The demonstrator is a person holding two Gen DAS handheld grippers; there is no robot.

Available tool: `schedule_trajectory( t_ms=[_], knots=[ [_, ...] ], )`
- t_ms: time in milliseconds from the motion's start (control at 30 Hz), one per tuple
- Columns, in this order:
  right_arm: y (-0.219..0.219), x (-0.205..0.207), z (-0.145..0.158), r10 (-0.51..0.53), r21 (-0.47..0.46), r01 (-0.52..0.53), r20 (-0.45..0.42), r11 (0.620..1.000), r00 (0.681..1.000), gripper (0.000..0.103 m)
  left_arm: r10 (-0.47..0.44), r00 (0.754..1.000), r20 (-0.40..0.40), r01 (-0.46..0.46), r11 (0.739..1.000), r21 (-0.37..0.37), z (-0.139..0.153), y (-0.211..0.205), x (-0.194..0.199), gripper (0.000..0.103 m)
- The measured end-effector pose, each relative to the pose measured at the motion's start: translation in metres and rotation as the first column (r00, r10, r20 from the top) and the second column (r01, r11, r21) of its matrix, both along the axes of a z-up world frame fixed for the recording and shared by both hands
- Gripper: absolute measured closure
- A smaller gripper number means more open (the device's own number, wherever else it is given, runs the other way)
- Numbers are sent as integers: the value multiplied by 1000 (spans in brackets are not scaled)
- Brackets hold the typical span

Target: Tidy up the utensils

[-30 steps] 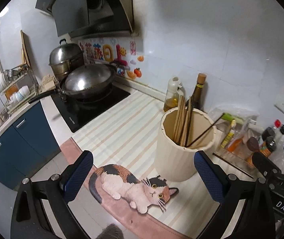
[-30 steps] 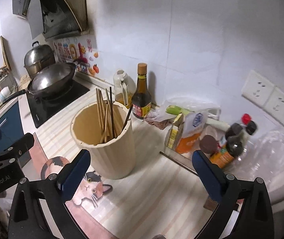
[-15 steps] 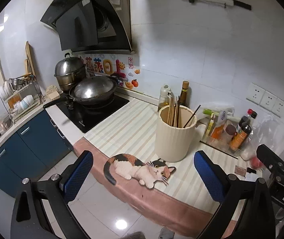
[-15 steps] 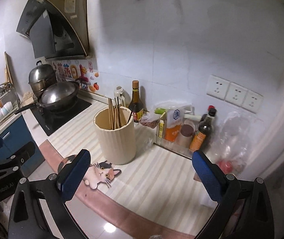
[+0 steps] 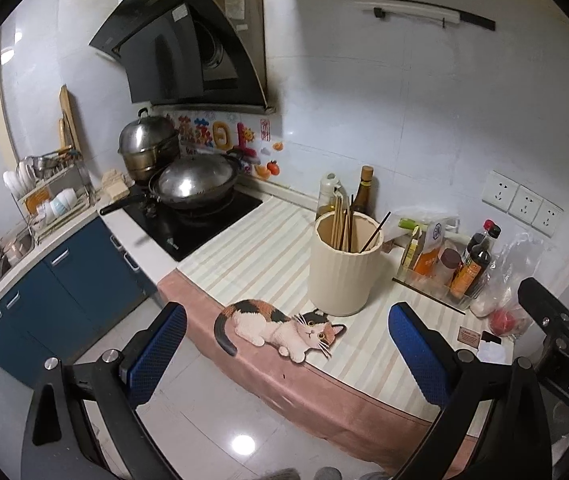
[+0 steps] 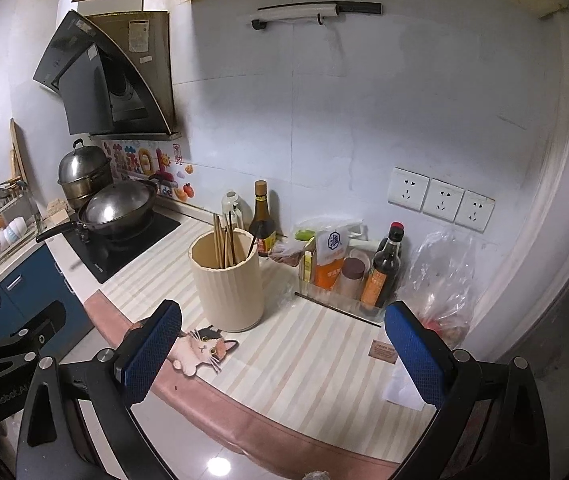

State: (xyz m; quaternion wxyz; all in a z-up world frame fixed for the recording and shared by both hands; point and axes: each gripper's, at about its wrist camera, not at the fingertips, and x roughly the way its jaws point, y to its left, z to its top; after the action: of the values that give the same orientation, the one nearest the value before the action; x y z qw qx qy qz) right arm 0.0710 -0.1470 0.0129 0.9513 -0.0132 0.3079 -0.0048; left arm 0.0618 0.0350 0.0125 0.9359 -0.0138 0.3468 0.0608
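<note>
Ahead of left gripper (image 5: 286, 340) and right gripper (image 6: 282, 340), both spread wide, empty: ribbed cream cylindrical utensil holder (image 6: 226, 280) with upright wooden chopsticks (image 6: 222, 246); thin dark chopstick (image 6: 338, 310) flat on striped mat (image 6: 308, 360).

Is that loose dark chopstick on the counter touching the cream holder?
Apart. The right wrist view shows striped counter between the loose chopstick and the holder.

The left gripper (image 5: 286, 350) is showing two blue pads with a fine dotted texture, set on matte black angular arms with triangular cut-outs and round silver screws at the joints. The right gripper (image 6: 280, 350) is wearing the same blue textured pads (image 6: 150, 350) on black arms. White lettering is showing on each black body: "DAS" on one, "GenRobot.AI" on the other.
</note>
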Motion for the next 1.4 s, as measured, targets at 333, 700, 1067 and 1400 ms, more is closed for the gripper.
schedule_trajectory(
  t_ms=[333, 700, 1067, 1400],
  knots=[
    [-5, 33, 1, 33, -10, -33, -44, 999, 999, 0, 13, 1000, -26, -13, 1000, -4, 2, -6, 22, 0],
    [-4, 53, -2, 35, -31, -37, -64, 999, 997, 0, 23, 999, -34, -23, 1000, 0, 0, -6, 34, 0],
    [-1, 54, -15, 45, -27, -48, -85, 999, 995, 0, 30, 999, -38, -30, 1000, 11, -4, -5, 40, 0],
    [-1, 57, -19, 50, -21, -52, -103, 998, 993, 0, 23, 999, -46, -23, 1000, 8, -7, -3, 34, 0]
  ],
)
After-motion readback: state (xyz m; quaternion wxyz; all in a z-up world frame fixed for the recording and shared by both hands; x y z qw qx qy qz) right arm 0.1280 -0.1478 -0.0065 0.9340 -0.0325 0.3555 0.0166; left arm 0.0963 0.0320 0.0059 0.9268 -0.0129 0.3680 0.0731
